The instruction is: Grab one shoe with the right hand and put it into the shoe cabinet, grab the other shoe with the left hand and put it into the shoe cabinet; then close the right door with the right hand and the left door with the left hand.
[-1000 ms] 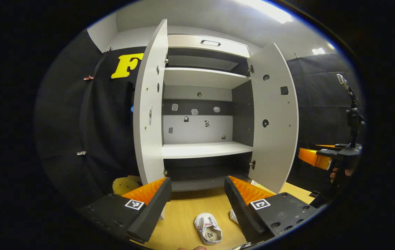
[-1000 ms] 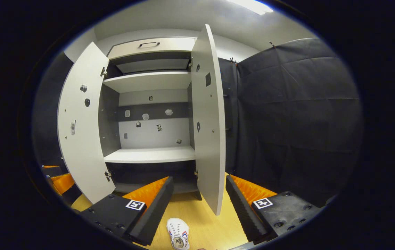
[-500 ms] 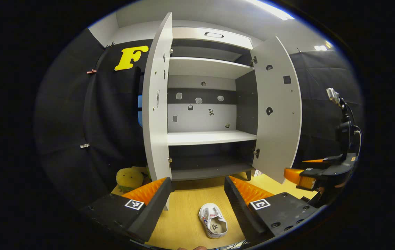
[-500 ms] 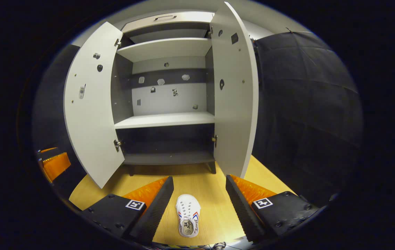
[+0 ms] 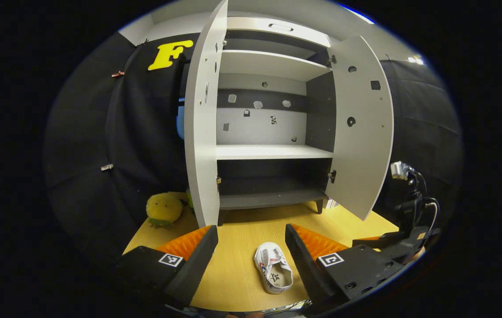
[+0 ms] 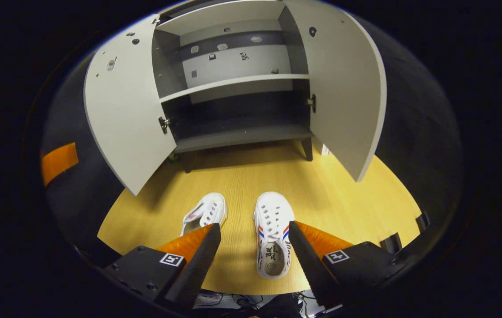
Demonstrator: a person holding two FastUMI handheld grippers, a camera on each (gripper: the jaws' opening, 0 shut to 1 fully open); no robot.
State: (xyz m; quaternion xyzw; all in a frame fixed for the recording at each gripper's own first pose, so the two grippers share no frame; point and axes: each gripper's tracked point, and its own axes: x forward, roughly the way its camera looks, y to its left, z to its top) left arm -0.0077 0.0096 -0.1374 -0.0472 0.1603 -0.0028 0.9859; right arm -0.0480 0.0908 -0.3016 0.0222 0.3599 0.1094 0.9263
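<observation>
- Change, right gripper view: the camera has tipped downward over the last second. The shoe cabinet has risen toward the top of the view, and the wooden surface now takes up the middle.
- Both shoes have come into this view. The right shoe lies between the two fingers of the right hand-held gripper, toe toward the cabinet. The left shoe lies just beside it, partly behind the left finger.
- Right hand-held gripper: released, jaws spread wide, neither finger pressing on the shoe.
- Change, left gripper view: this camera has also tilted down, though less. One shoe lies on the surface between the fingers of the left hand-held gripper, which is likewise released and holds nothing.
- The right hand-held gripper appears low at the right edge of the left gripper view.
- Judgement: the first step, the right-hand grasp, is being lined up. No shoe has been lifted. Both cabinet doors, left door and right door, stand open and the shelves are bare.
- Writing: the insole and side of the right shoe carry printed marks, too small to read. A yellow plush toy sits beside the cabinet.
</observation>
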